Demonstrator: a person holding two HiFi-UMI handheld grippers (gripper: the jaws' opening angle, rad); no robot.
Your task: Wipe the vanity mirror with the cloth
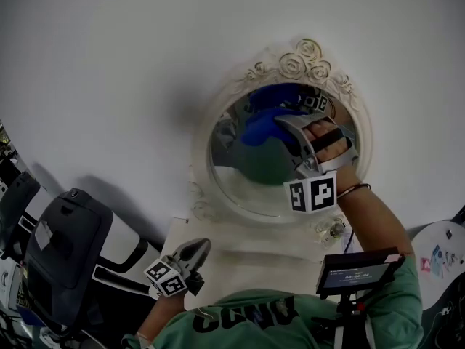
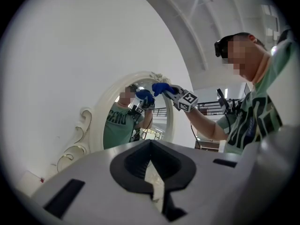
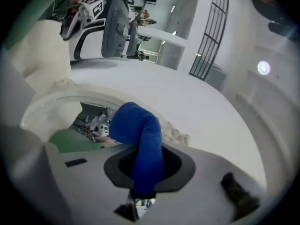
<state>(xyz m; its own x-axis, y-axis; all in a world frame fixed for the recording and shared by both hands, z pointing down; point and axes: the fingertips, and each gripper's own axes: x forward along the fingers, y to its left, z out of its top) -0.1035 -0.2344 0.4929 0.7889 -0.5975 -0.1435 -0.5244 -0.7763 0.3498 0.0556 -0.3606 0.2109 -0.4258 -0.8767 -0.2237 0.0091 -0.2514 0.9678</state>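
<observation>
An oval vanity mirror (image 1: 240, 177) in an ornate cream frame (image 1: 294, 58) leans against the white wall. My right gripper (image 1: 280, 122) is shut on a blue cloth (image 1: 261, 131) and presses it against the upper part of the glass. In the right gripper view the cloth (image 3: 140, 135) rises from between the jaws of the right gripper (image 3: 143, 172) and bends onto the mirror (image 3: 70, 111). My left gripper (image 1: 202, 246) hangs low at the mirror's lower left, jaws together and empty. The left gripper view shows the left gripper (image 2: 152, 172) pointing at the mirror (image 2: 154, 123), with the cloth (image 2: 161, 88) at its top edge.
The mirror stands on a white tabletop (image 1: 247, 257). A black and white chair (image 1: 65, 246) sits at the lower left. A small screen (image 1: 356, 271) hangs at the person's chest. A round white table (image 1: 439, 257) is at the right edge.
</observation>
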